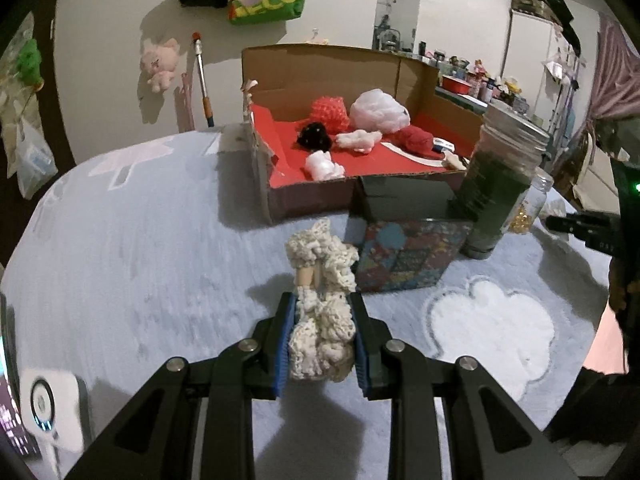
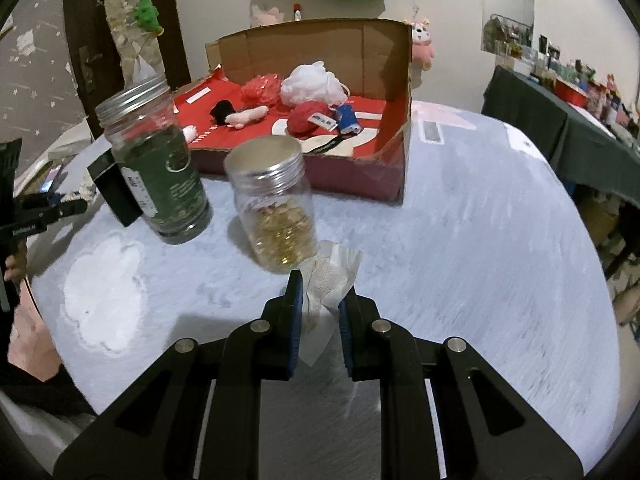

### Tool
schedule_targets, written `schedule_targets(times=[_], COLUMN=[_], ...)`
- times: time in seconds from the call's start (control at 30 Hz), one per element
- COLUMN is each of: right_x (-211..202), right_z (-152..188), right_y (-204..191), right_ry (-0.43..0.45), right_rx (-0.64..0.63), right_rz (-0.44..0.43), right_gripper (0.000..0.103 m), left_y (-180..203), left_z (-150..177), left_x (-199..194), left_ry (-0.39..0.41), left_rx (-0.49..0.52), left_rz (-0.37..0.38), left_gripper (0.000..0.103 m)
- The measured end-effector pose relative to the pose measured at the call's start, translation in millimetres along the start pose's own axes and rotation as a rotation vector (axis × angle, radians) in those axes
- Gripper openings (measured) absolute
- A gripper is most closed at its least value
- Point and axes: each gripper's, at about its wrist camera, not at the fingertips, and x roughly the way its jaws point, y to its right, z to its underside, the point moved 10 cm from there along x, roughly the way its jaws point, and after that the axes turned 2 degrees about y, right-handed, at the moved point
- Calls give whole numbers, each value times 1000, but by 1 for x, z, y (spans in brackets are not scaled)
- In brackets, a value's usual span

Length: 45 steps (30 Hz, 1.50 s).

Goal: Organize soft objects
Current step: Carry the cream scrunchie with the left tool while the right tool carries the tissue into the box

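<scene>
My left gripper (image 1: pixel 322 308) is shut on a cream crocheted soft toy (image 1: pixel 324 320) and holds it above the pale blue blanket. My right gripper (image 2: pixel 320 292) is shut on a white gauzy cloth (image 2: pixel 330 276), just in front of a clear jar of gold beads (image 2: pixel 280 216). An open cardboard box with a red floor (image 1: pixel 412 162) lies ahead. It holds several soft things: a white mesh puff (image 1: pixel 378 110), a red mesh puff (image 1: pixel 330 110), a black pompom (image 1: pixel 314 136) and a red ball (image 1: pixel 416 140). The box also shows in the right wrist view (image 2: pixel 384 160).
A patterned tin box (image 1: pixel 404 256) and a tall green jar (image 1: pixel 500 184) stand right of my left gripper. The green jar (image 2: pixel 160 168) stands left of the bead jar. A white cloud patch (image 1: pixel 492 328) marks the blanket. A cluttered table (image 2: pixel 568 120) stands at the right.
</scene>
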Motion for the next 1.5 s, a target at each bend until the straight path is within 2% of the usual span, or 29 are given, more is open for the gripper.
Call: schedule_targets(times=[0.2,0.63,0.9,1.03,1.17,1.3,1.43,1.5], right_x=[7,7,7,12,21,41,70,89], right_z=[-10,-46,-73,-93,-114,-133,-142,-142], right_y=[6,8,5,-6,-22,-39,-52,-54], right_ry=[-8,3,10,6,-10,-59,-145,-217], right_rx=[-55,-131,-200,-249,-269,-253,-227,-197], right_rz=[0,-71,-74,-104,-183,-264,-319,-333], right_gripper=[16,16,16,16,16,16,16,16], left_y=[-6,-1,13,30,51,65,75,75], left_z=[-11,-52,-86,-104,-120,-128,-131,-132], left_x=[6,8,15,22,39,66,94,108], left_ry=[9,34,28,17,-40,-126,-202,-250], left_rx=[38,145,209,254,276,277,273,259], left_rz=[31,88,123,146,193,204,203,197], left_gripper=[28,28,28,28,28,28,28,28])
